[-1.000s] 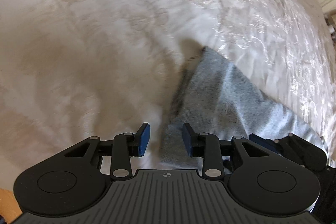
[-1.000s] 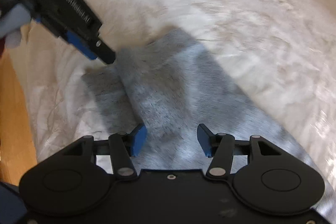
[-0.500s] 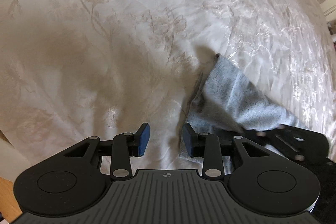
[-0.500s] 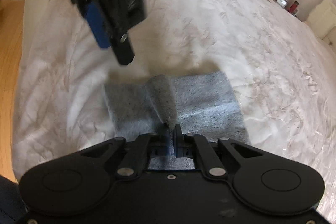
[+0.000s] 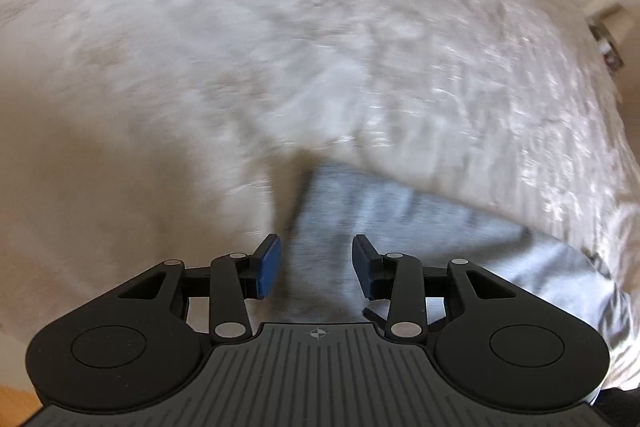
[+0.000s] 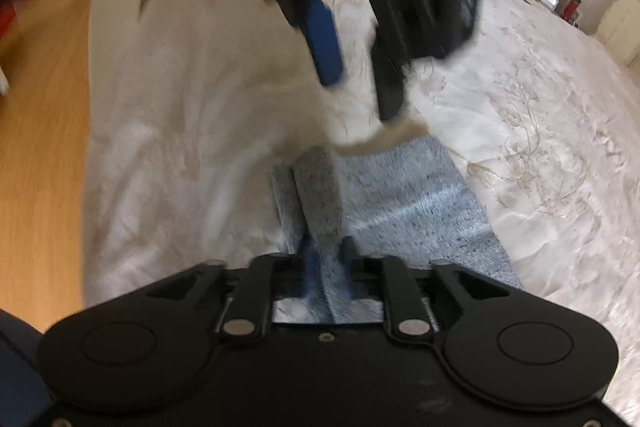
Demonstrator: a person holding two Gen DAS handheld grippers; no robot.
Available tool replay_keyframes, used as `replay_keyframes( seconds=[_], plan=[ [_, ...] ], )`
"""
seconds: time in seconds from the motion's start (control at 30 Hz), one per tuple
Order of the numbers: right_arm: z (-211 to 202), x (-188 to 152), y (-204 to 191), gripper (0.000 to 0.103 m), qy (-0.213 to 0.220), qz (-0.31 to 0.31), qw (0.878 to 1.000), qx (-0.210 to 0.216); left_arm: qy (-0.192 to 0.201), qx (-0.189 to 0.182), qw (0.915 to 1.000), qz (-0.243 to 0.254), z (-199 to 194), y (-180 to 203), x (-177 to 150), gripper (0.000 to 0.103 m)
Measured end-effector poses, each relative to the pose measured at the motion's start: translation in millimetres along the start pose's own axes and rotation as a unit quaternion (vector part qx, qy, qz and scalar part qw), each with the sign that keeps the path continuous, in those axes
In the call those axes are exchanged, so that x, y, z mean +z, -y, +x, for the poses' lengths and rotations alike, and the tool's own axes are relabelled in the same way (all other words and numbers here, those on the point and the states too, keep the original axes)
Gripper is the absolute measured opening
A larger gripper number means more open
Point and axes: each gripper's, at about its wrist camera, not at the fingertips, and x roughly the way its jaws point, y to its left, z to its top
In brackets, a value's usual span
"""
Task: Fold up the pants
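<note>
The bed (image 6: 540,155), under a pale embroidered cover, filled both views, with wood floor (image 6: 40,147) along its edge. On the cover near that edge lay the pants (image 6: 420,211), grey-blue knit, already folded down to a small flat packet. A ridge of the cloth stood up from the packet and ran back between the jaws of the right gripper (image 6: 326,263). Its jaws had just been opening from a tight pinch; the fold was between the blue pads, though whether they pressed it I could not tell through the blur. The left gripper (image 5: 316,265) hung above the packet's near corner, jaws apart, with cloth below the gap but nothing pinched. The step in hand looked like a late fold, or the tidying of one. The next move likely called for the right gripper to let the ridge fall flat, then smooth the packet.
</note>
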Motion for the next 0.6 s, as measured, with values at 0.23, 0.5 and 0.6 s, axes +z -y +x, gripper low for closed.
replay_keyframes(
  seconds=[0.23, 0.5, 0.6],
  plan=[
    [-55, -59, 40, 0.042, -0.022, 0.127, 0.986, -0.101, -0.056, -0.029, 0.9945, 0.084, 41, 50, -15, 0.039],
    [-81, -150, 36, 0.038, -0.116, 0.089, 0.978, -0.152, -0.102, -0.007, 0.9863, 0.13, 69, 40, -49, 0.038],
    [-82, -158, 31, 0.037, -0.121, 0.067, 0.978, -0.155, -0.104, 0.001, 0.9856, 0.133, 69, 44, -46, 0.038]
  ],
)
